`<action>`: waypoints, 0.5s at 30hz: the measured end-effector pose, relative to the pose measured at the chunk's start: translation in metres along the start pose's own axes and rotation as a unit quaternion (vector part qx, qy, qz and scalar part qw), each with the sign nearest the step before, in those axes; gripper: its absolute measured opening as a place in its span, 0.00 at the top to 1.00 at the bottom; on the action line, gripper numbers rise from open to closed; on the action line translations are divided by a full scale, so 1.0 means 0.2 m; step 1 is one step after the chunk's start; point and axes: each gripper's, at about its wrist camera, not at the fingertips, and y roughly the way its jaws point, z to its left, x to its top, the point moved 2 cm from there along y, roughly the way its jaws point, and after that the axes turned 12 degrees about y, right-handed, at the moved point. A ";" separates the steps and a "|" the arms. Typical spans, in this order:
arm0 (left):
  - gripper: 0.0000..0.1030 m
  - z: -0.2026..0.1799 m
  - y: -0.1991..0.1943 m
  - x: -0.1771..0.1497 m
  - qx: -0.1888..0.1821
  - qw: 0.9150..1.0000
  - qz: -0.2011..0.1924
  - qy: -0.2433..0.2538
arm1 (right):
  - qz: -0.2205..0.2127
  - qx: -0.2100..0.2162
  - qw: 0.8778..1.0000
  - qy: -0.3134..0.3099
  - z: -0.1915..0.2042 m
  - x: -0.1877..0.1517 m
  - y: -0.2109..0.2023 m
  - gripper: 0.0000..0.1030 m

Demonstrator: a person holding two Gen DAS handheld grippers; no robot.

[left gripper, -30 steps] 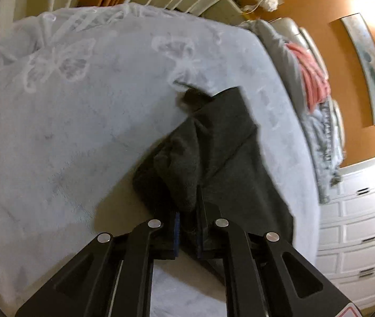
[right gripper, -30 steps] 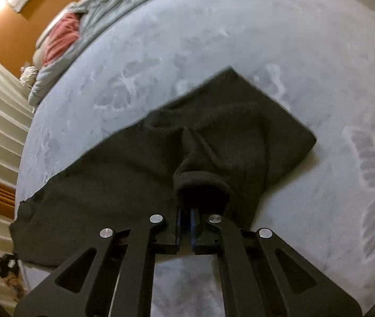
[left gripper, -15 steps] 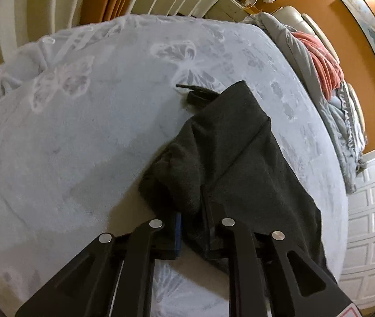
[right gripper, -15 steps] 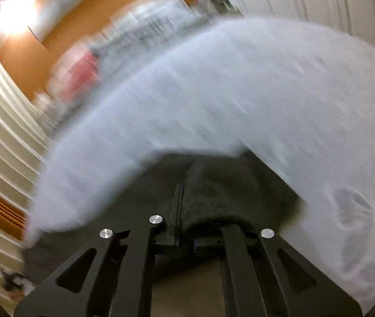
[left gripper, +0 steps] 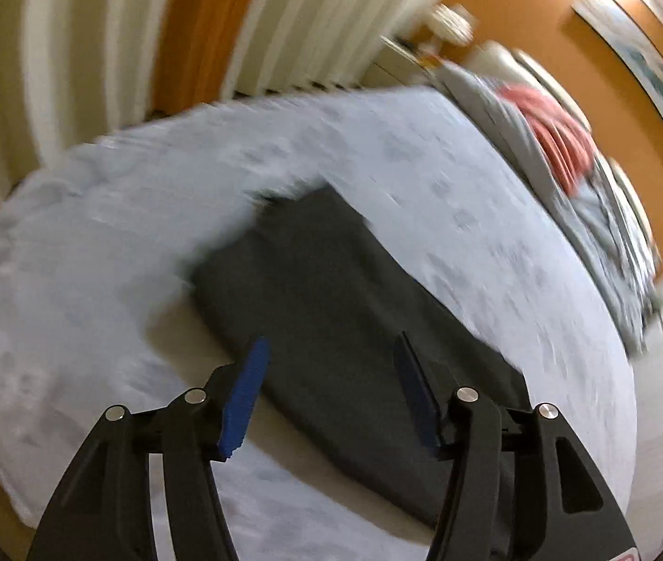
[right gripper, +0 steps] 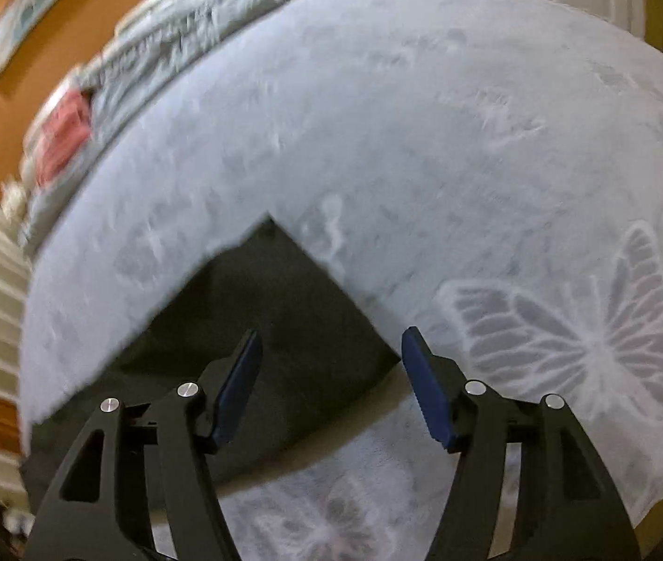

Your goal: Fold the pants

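Observation:
The dark grey pants [left gripper: 331, 290] lie flat and folded on the pale blue butterfly blanket [left gripper: 97, 271]. In the left wrist view my left gripper [left gripper: 331, 355] is open and empty, held just above the near part of the pants. In the right wrist view the pants [right gripper: 275, 308] show as a dark slab with one square corner pointing away. My right gripper [right gripper: 331, 346] is open and empty above that end, its right finger over the blanket [right gripper: 471, 149]. Both views are motion-blurred.
Rumpled grey bedding with a pink cloth [left gripper: 560, 140] lies along the bed's far side, below an orange wall. Cream curtains [left gripper: 74, 46] hang beyond the bed's edge. A large butterfly print [right gripper: 583, 327] marks the blanket right of the pants.
Both grippers were shut on bunched pants fabric; now both are open and have drawn back. The pants have dropped flat onto the blanket in a folded shape.

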 end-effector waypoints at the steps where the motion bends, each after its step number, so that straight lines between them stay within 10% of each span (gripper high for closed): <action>1: 0.47 -0.06 0.04 -0.02 -0.005 1.000 0.012 0.012 | -0.015 -0.003 1.000 -0.011 0.03 0.00 -0.01 0.41; 5: 0.45 -0.25 0.20 -0.10 -0.014 0.997 0.056 0.054 | -0.031 -0.011 0.998 -0.060 0.15 0.01 0.06 0.44; 6: 0.45 -0.28 0.23 -0.11 -0.007 0.996 0.063 0.065 | -0.011 -0.018 0.997 -0.070 0.17 0.00 0.11 0.55; 7: 0.45 -0.30 0.28 -0.12 0.012 0.994 0.071 0.079 | 0.000 -0.020 0.997 -0.078 0.19 0.00 0.13 0.89; 8: 0.45 -0.31 0.33 -0.13 0.033 0.992 0.077 0.090 | -0.010 -0.009 0.996 -0.088 0.24 0.00 0.08 0.94; 12: 0.45 -0.29 0.41 -0.12 0.114 0.985 0.063 0.117 | -0.115 0.042 0.986 -0.114 0.36 0.07 -0.16 0.94; 15: 0.42 -0.23 0.48 -0.09 0.175 0.974 0.049 0.136 | -0.090 -0.057 0.991 -0.082 0.19 0.11 0.04 0.75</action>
